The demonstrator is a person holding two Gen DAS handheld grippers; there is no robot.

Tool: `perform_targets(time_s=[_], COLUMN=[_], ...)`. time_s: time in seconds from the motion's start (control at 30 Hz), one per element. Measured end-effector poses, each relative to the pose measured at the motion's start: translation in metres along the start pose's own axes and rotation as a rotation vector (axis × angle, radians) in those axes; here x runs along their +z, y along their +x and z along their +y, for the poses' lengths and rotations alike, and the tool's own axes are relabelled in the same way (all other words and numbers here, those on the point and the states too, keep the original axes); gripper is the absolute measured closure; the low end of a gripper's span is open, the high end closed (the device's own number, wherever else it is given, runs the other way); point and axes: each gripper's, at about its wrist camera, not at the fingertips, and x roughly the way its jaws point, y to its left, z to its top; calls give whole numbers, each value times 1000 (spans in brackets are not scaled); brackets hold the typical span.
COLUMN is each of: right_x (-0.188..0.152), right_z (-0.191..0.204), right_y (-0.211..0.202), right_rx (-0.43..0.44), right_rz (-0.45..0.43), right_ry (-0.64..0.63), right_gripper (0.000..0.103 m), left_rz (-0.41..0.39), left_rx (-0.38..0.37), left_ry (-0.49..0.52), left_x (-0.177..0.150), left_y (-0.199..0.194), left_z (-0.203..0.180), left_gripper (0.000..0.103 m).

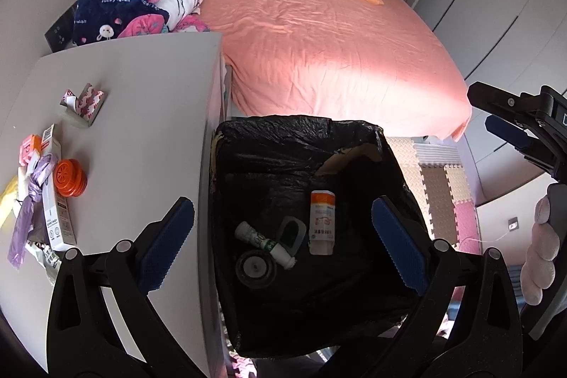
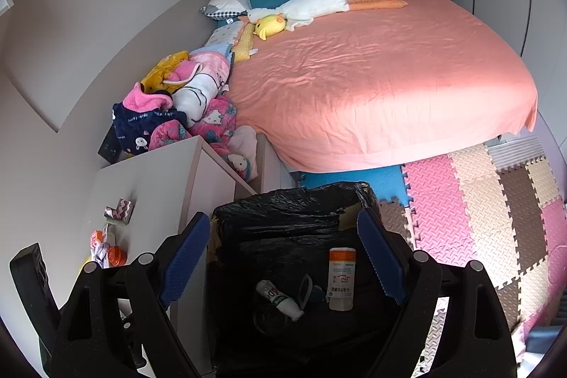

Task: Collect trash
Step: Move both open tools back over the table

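The left gripper (image 1: 280, 243) is held above a bin lined with a black trash bag (image 1: 283, 144), its blue-padded fingers (image 1: 166, 243) spread wide with nothing between them. The right gripper (image 2: 283, 257) is poised over the same bag (image 2: 283, 208), its fingers (image 2: 184, 257) likewise spread apart and empty.

At the bottom of the bag three pieces of trash are seen — a white box with an orange end (image 1: 321, 222) to the right, a small white tube with green print (image 1: 265, 245) to its left, and a dark round lid (image 1: 256, 268) just near of the tube.

On the white cabinet top (image 1: 141, 130) to the left of the bin, more litter is left: an orange round cap (image 1: 70, 178), a tall white carton (image 1: 58, 215), a purple plastic wrapper (image 1: 28, 218) and a torn pink-patterned packet (image 1: 85, 101) farther back.

A bed with a salmon-pink sheet (image 1: 336, 41) is seen beyond the bin, and foam floor tiles (image 2: 478, 201) lie to the right.
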Motion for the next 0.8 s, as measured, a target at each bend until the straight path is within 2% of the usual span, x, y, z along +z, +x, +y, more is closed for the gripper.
perform_targets(time_s=[0.57, 0.8], right_x=[-15, -26], right_z=[40, 66], right_y=[20, 35], right_rx=[43, 89], right_rz=[62, 105], right_ry=[-105, -156], right_gripper=[18, 18], left_rz=[14, 19], left_rx=[61, 101], left_ry=[-107, -168], left_x=[-19, -31], left_y=[-6, -13], left_z=[36, 61], left_gripper=[6, 6])
